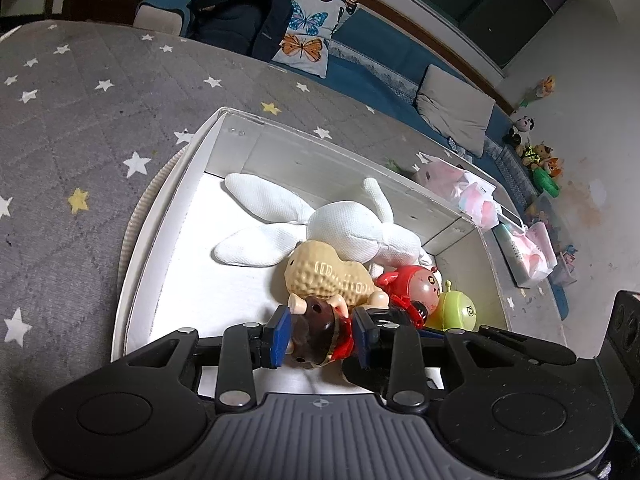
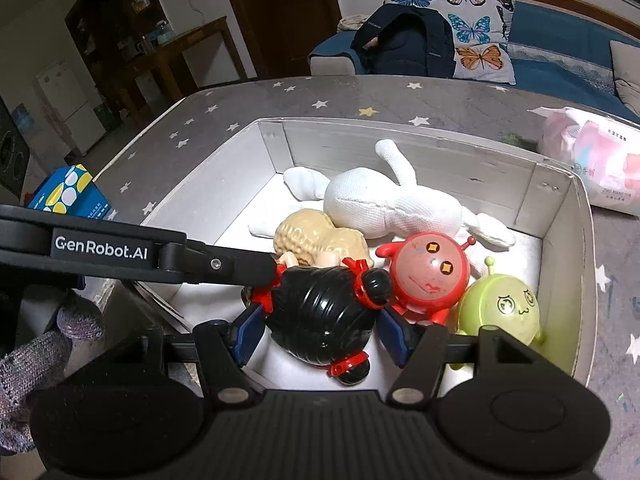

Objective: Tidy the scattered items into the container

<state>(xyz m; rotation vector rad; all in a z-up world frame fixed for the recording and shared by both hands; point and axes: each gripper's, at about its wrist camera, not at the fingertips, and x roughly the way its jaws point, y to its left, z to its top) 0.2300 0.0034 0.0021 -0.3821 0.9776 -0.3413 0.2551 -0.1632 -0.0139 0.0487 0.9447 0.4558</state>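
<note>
A white cardboard box (image 1: 160, 240) (image 2: 560, 208) sits on a grey star-patterned surface. In it lie a white plush rabbit (image 1: 352, 228) (image 2: 384, 204), a tan peanut toy (image 1: 328, 276) (image 2: 312, 236), a red round figure (image 1: 420, 280) (image 2: 432, 276) and a green round figure (image 1: 460, 312) (image 2: 500, 308). Both grippers hold one doll with black hair and red clothes (image 1: 320, 336) (image 2: 324, 312) inside the box. My left gripper (image 1: 322, 336) is shut on its body. My right gripper (image 2: 320, 332) is shut on its black-haired head. The left gripper's arm (image 2: 160, 256) crosses the right wrist view.
Pink tissue packs (image 1: 472, 196) (image 2: 592, 164) lie beyond the box's right end. A blue and yellow box (image 2: 68, 196) stands at the left. A blue sofa with a butterfly cushion (image 1: 308, 20) and a dark backpack (image 2: 404, 40) is behind the table.
</note>
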